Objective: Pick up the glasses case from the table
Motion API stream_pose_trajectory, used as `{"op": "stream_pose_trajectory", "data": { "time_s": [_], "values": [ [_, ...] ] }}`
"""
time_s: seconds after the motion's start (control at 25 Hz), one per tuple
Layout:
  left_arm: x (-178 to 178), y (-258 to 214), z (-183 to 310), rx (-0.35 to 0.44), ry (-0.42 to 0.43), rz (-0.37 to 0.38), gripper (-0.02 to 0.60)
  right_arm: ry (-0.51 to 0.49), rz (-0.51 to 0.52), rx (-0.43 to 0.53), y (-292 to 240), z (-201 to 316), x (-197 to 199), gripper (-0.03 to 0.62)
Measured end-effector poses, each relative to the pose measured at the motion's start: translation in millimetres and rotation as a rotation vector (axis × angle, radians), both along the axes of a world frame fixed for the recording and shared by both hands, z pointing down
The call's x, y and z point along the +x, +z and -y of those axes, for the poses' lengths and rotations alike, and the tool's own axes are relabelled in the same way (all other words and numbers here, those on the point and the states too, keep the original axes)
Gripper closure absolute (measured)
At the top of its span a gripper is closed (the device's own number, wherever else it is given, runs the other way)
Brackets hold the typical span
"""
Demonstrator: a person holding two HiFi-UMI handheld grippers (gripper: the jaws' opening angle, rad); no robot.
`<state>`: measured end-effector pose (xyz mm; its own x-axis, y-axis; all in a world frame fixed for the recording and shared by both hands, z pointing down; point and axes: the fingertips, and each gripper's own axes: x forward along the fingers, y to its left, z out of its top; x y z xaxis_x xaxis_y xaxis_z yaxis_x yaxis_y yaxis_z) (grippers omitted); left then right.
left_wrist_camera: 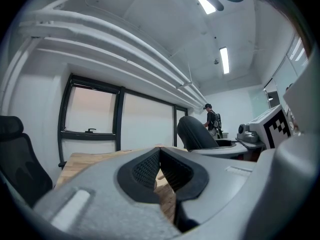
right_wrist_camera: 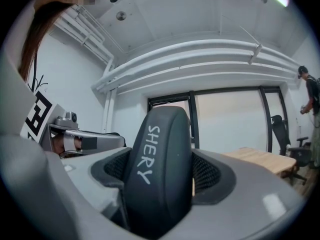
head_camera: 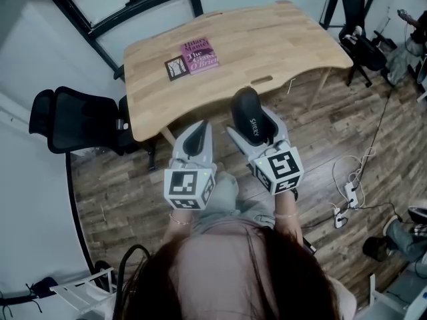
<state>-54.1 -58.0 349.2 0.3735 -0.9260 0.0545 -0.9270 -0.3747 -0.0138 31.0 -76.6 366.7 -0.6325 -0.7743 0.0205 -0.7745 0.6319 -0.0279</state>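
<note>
Closest to the person, the left gripper (head_camera: pixel 195 135) is empty, its grey jaws pressed together at the tips. Just beside it, the right gripper (head_camera: pixel 255 129) is clamped on the dark grey oblong glasses case (head_camera: pixel 244 107) with white "SHERY" lettering, one black ribbed pad (right_wrist_camera: pixel 206 172) on each long side. The case is held off the table. Its long axis runs in line with the jaws, so its rounded free end points away from the person. In the head view that end overlaps the near edge of the light wooden table (head_camera: pixel 280 42). Farther back on the tabletop lies a pink-and-purple paperback book (head_camera: pixel 199 55), with a small black-and-white marker card (head_camera: pixel 176 67) touching its left edge. A black office chair (head_camera: pixel 73 120) stands at the table's left on the wood-plank floor (head_camera: pixel 333 132).
</note>
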Motion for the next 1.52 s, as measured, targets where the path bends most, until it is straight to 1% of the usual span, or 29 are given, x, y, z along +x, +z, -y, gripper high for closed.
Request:
{"op": "stream_pose_trajectory", "data": {
  "time_s": [0.48,0.68,0.96,1.52],
  "values": [
    [7,3,-1,0.000,0.016,-0.001,0.577,0.009,0.003,0.003,1,-1,4,0.224],
    [7,3,0,-0.006,0.024,0.020,0.577,0.024,0.003,0.002,1,-1,6,0.224],
    [11,7,1,-0.015,0.036,0.035,0.577,0.030,0.037,-0.007,4,1,8,0.224],
    [2,11,3,-0.024,0.033,0.026,0.577,0.025,0.036,-0.003,4,1,0,0.224]
  ]
}}
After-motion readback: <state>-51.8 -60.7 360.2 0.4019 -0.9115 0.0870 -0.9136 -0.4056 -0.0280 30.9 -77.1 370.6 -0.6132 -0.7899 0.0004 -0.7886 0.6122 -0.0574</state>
